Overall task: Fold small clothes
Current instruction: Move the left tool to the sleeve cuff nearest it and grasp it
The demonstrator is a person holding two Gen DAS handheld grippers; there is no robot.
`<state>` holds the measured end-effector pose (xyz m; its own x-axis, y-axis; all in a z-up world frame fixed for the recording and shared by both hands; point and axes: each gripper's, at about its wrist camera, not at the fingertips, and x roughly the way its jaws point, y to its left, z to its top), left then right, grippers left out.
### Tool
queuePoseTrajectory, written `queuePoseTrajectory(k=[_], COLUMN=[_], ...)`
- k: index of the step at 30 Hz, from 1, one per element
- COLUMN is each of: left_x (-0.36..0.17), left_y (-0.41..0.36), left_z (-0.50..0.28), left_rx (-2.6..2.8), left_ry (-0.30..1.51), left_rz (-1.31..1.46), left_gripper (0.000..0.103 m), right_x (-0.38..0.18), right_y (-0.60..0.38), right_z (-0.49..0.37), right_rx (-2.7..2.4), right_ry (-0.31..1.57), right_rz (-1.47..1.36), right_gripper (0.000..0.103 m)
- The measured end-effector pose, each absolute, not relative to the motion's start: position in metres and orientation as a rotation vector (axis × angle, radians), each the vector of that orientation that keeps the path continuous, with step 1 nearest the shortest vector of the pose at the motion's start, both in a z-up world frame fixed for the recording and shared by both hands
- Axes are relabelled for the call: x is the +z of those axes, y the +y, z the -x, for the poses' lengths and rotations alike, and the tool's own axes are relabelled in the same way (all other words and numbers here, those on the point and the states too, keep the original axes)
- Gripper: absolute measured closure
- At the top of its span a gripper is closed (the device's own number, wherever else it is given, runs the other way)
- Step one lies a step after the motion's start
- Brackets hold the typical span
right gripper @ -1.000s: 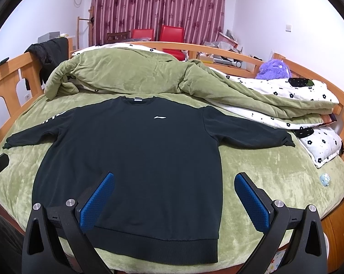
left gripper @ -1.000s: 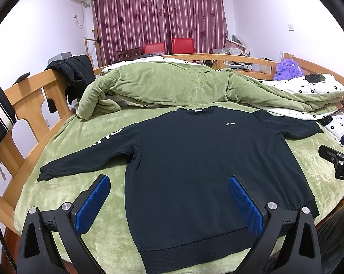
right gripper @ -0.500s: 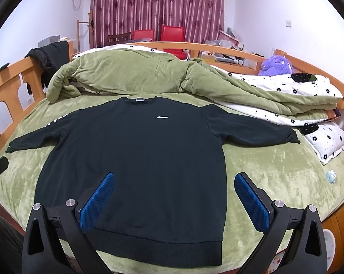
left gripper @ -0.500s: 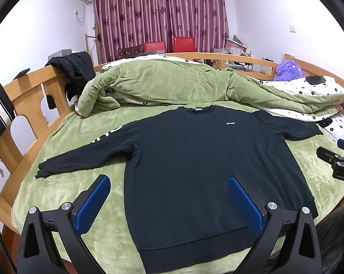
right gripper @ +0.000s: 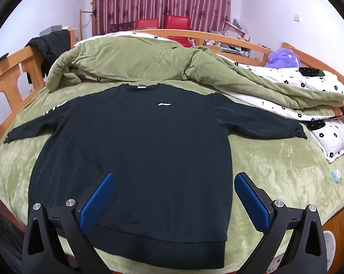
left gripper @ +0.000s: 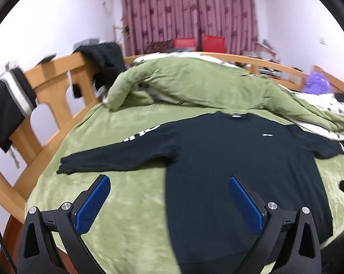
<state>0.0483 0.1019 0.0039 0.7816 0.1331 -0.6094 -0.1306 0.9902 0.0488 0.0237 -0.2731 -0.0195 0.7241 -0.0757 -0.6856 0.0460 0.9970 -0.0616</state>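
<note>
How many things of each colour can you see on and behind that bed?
Black: 1 sweatshirt, 1 jacket on the bed rail
Green: 1 quilt
Red: 2 chairs
Purple: 1 plush toy
Total: 6

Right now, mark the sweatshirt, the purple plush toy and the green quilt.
black sweatshirt (right gripper: pixel 137 150), right wrist view, chest panel.
purple plush toy (right gripper: pixel 282 57), right wrist view, its body.
green quilt (right gripper: pixel 130 61), right wrist view, bunched top.
</note>
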Motion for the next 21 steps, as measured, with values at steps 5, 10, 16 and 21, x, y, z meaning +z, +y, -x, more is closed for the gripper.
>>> queuePoseTrajectory(k=[5,10,16,21], left_x=[-0.013,-0.043,-0.083,-0.119], left_y=[0.165,0.221,0.264,0.301], left_z=[-0.081,-0.118,-0.155,-0.182], left_rx=[0.256,0.346,0.421,0.474], left_ry=[0.699,0.749,0.798,0.838], left_rz=[0.03,0.089,0.128,0.188], left_gripper=[0.0,0.001,0.001,0.003], right_x=[0.003,0.014,-0.011,-0.063], right_y=[-0.244,-0.203,-0.178,-0.193], right_z=[-0.065,-0.132,-0.18,-0.18], right_rx=[-0.028,0.036,0.12,0.08], right_ry=[0.723,0.714,0.71,0.741], right_rz=[0.079,0.072,0.028,0.022], right_gripper=[0.0,0.0,0.0,0.0])
